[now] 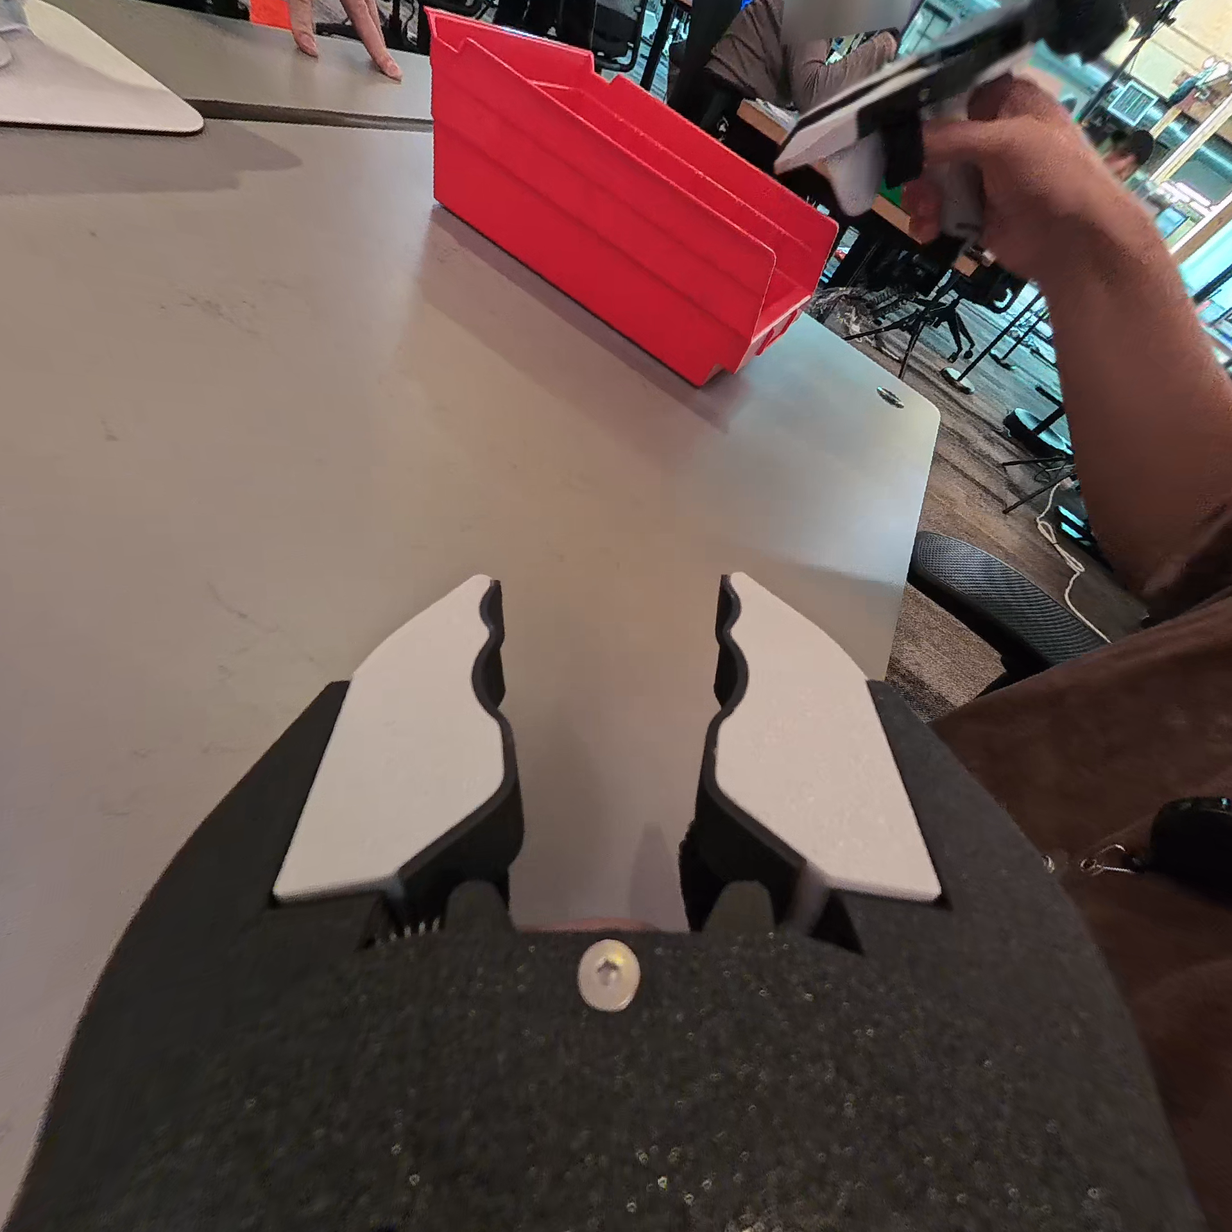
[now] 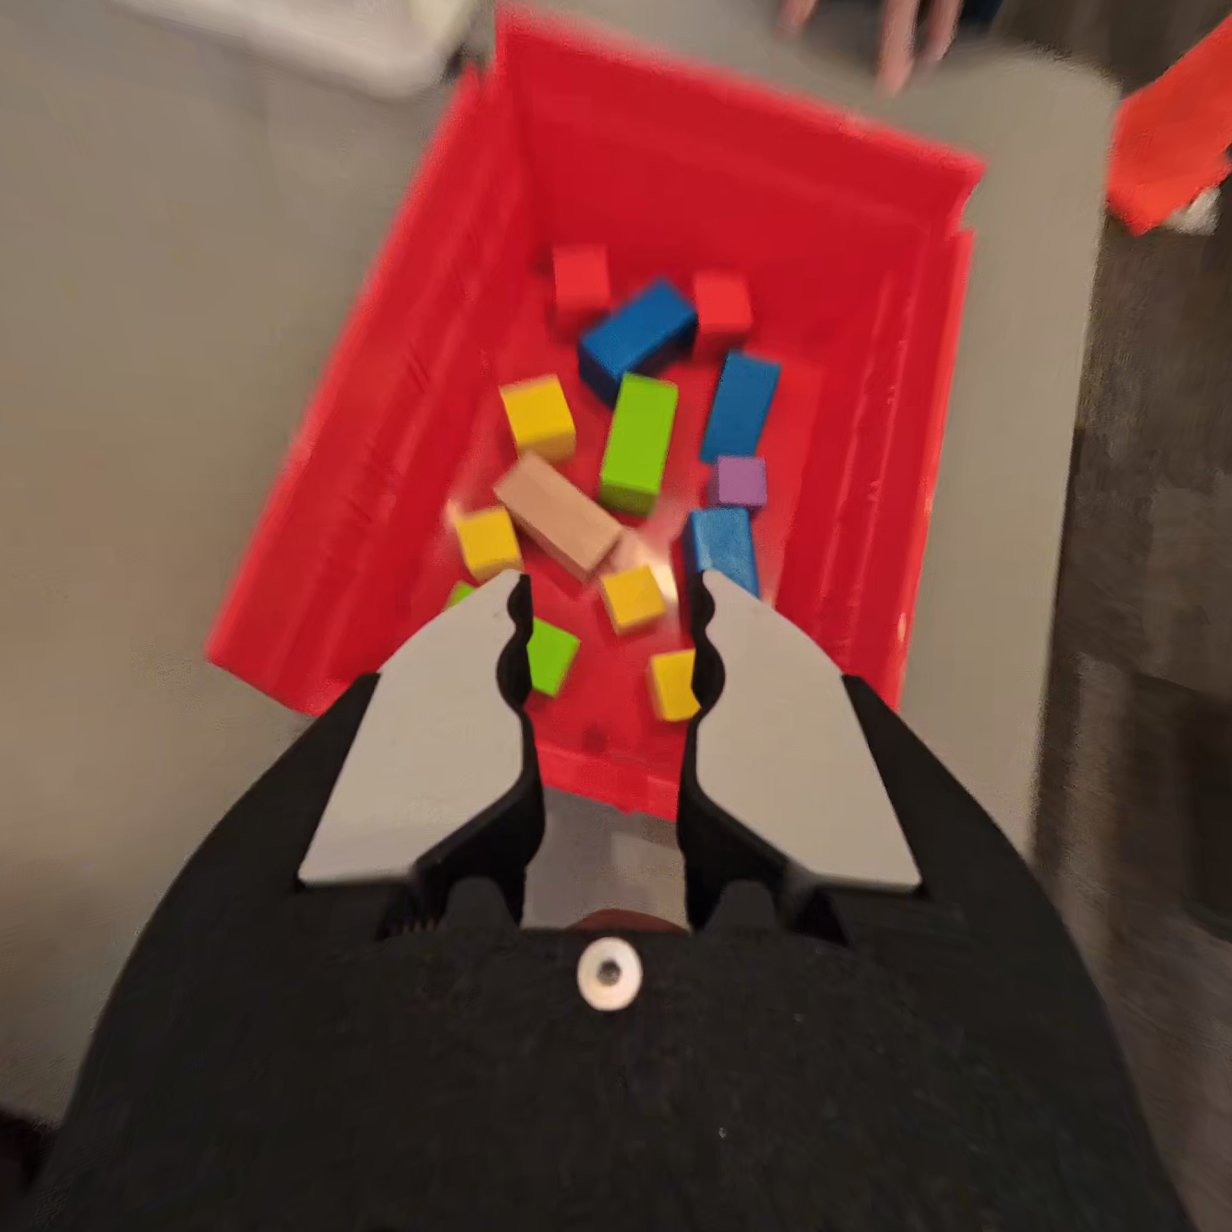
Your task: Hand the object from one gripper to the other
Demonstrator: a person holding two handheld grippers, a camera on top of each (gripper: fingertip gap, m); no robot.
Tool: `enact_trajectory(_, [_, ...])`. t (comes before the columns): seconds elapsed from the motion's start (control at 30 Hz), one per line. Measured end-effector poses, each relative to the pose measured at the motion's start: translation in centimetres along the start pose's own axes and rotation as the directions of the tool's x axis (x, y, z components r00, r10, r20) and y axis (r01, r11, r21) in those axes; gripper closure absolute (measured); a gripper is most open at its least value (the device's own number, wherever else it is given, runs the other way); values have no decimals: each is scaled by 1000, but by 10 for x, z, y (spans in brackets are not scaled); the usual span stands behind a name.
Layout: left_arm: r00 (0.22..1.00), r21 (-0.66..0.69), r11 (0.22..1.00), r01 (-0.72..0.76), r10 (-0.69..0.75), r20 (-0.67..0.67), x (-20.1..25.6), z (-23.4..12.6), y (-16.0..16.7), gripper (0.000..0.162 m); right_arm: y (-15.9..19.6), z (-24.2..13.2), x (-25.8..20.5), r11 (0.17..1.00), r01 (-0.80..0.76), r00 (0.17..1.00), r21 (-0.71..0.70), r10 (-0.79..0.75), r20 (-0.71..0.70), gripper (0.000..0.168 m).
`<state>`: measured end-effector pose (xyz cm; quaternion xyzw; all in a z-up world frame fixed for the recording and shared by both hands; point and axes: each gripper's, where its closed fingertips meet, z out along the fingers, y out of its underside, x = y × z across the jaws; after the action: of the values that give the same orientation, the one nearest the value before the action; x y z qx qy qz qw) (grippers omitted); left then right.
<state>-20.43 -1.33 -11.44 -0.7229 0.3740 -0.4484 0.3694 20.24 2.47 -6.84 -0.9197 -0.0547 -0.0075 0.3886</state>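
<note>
A red bin (image 2: 373,507) stands on the grey table and holds several coloured wooden blocks: blue (image 2: 633,337), green (image 2: 637,440), yellow (image 2: 539,417), tan (image 2: 557,517), purple (image 2: 737,481) and red (image 2: 581,277). My right gripper (image 2: 610,590) is open and empty, hovering above the bin's near end, over the blocks. In the left wrist view the bin (image 1: 600,220) sits at the far middle of the table. My left gripper (image 1: 608,590) is open and empty, low over the bare table. The right gripper (image 1: 887,113), held by a hand, shows at the upper right above the bin.
The grey table (image 1: 267,433) ends at a rounded corner on the right (image 1: 920,427). A white flat base (image 1: 100,87) lies at the far left. Another person's fingers (image 1: 373,47) rest on the table behind the bin. A black chair (image 1: 993,600) stands beyond the table edge.
</note>
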Motion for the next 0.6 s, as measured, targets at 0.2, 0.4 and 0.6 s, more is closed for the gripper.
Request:
enact_trajectory(0.2, [1000, -16, 1000, -14, 14, 11, -1, 3, 3, 100, 44, -22, -52, 792, -330, 941, 513, 318, 113, 116])
enact_trajectory(0.4, [999, -30, 999, 33, -34, -33, 4, 3, 3, 101, 64, -40, -81, 737, -235, 962, 634, 271, 43, 117])
enact_trajectory(0.6, [998, -34, 998, 57, -56, 32, -5, -31, -24, 101, 64, -37, -83, 775, -150, 980, 614, 197, -9, 119])
